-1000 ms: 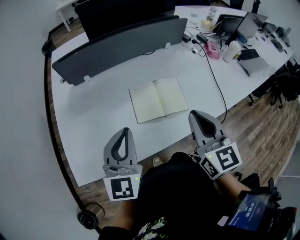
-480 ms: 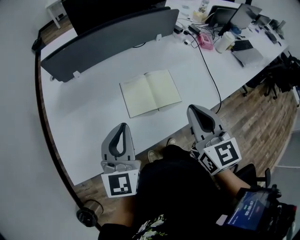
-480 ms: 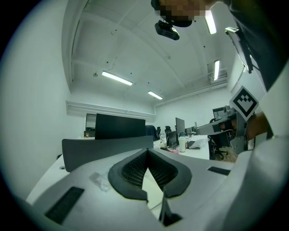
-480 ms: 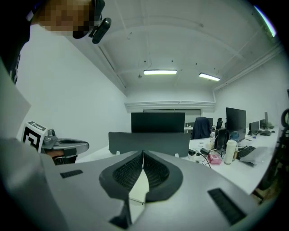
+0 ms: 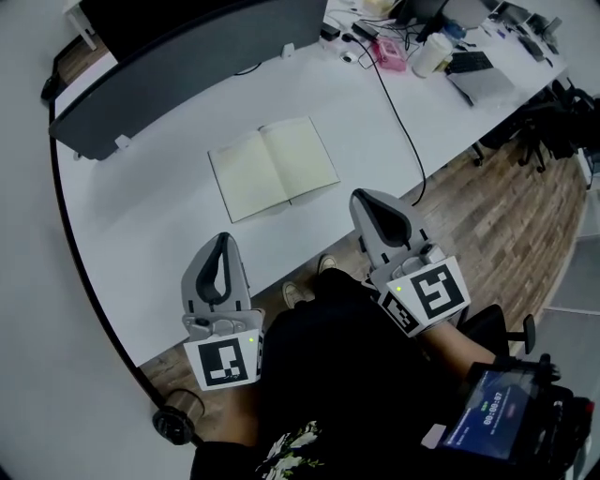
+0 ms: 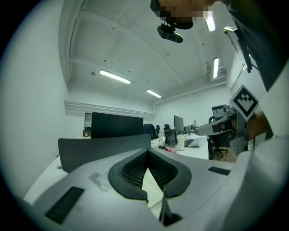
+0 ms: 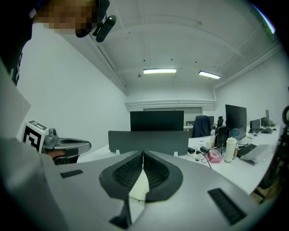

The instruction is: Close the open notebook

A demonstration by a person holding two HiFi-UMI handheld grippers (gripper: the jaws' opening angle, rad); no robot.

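Observation:
The open notebook point(image 5: 272, 169) lies flat on the white table point(image 5: 141, 253), cream pages up, spine running away from me. Both grippers hover at the table's near edge, short of the notebook and apart from it. My left gripper point(image 5: 223, 238) is shut and empty, near the notebook's left corner. My right gripper point(image 5: 362, 198) is shut and empty, off the notebook's right corner. In the left gripper view the left gripper point(image 6: 146, 151) has its jaw tips meeting, with a page of the notebook point(image 6: 151, 187) showing below them. The right gripper point(image 7: 143, 153) looks the same, above the notebook point(image 7: 139, 188).
A grey divider panel point(image 5: 178, 66) and a black monitor point(image 5: 141, 19) stand behind the notebook. A black cable point(image 5: 398, 103) crosses the table's right part. A pink box point(image 5: 391, 53), a white cup point(image 5: 431, 54) and screens crowd the far right. Wooden floor point(image 5: 506, 216) lies beyond the table's edge.
The head view has swung, so the table and notebook sit higher and further left in the picture. Both grippers drifted slightly and stay shut. The notebook has not moved on the table.

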